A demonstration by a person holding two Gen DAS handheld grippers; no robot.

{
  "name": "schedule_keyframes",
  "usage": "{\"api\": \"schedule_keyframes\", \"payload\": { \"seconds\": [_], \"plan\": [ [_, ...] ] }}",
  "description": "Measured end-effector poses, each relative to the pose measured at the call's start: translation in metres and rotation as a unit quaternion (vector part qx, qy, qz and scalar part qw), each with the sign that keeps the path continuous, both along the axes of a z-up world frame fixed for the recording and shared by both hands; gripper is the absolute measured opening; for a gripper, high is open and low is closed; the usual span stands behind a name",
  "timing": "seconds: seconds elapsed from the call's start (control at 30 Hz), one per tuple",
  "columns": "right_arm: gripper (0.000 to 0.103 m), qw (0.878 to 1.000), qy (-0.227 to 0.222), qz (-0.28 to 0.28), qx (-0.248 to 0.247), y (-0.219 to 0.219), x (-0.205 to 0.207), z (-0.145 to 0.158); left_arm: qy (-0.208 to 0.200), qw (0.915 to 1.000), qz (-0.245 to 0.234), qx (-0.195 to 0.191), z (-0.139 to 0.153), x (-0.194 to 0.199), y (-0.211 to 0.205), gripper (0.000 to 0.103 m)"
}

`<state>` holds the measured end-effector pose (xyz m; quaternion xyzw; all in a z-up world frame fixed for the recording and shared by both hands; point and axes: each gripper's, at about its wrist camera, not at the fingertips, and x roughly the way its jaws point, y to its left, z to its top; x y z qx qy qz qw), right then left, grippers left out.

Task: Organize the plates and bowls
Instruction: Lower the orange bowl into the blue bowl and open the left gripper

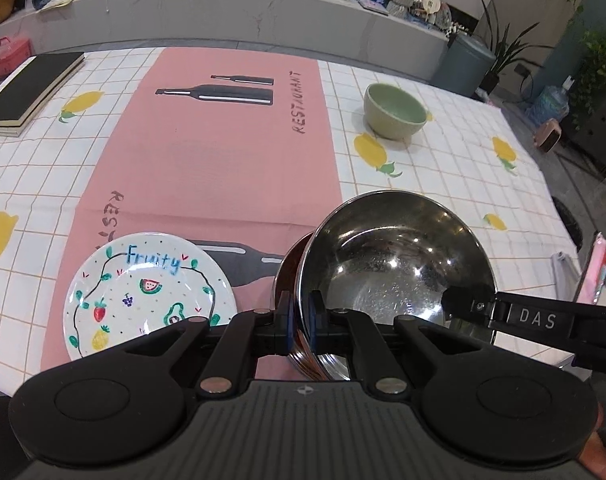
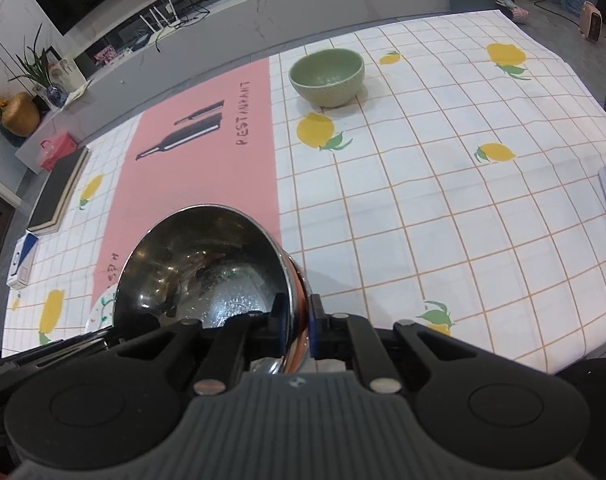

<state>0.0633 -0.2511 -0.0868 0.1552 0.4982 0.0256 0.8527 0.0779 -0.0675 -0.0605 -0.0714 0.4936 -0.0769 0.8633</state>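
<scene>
Above the desk's (image 1: 443, 168) near edge, the steel bowl (image 1: 395, 276) hangs tilted, its rim pinched on one side by the left hand-held gripper (image 1: 301, 316) and on the other by the right hand-held gripper (image 2: 299, 326). Just left of it lies the fruit-painted plate (image 1: 147, 296). Well apart, farther back, stands the green bowl (image 1: 395, 110).

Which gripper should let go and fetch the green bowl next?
Right, probably. Both the left gripper and the right gripper clamp the steel bowl, but the green bowl sits on the right side.
</scene>
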Motion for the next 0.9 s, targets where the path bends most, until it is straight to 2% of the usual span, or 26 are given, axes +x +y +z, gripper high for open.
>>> {"api": "schedule_keyframes", "payload": {
  "seconds": [0.33, 0.47, 0.9],
  "plan": [
    [0.006, 1.000, 0.002, 0.015, -0.022, 0.010, 0.006, -0.006, 0.009, 0.9994, 0.002, 0.034, -0.004, 0.003, -0.005, 0.007],
    [0.006, 0.999, 0.004, 0.018, -0.030, 0.012, 0.008, -0.010, 0.018, 0.9991, 0.005, 0.039, -0.008, 0.005, -0.007, 0.007],
    [0.007, 0.999, 0.001, 0.021, -0.037, 0.013, 0.010, -0.012, 0.011, 0.9982, -0.002, 0.059, -0.009, 0.004, -0.011, 0.010]
  ]
}}
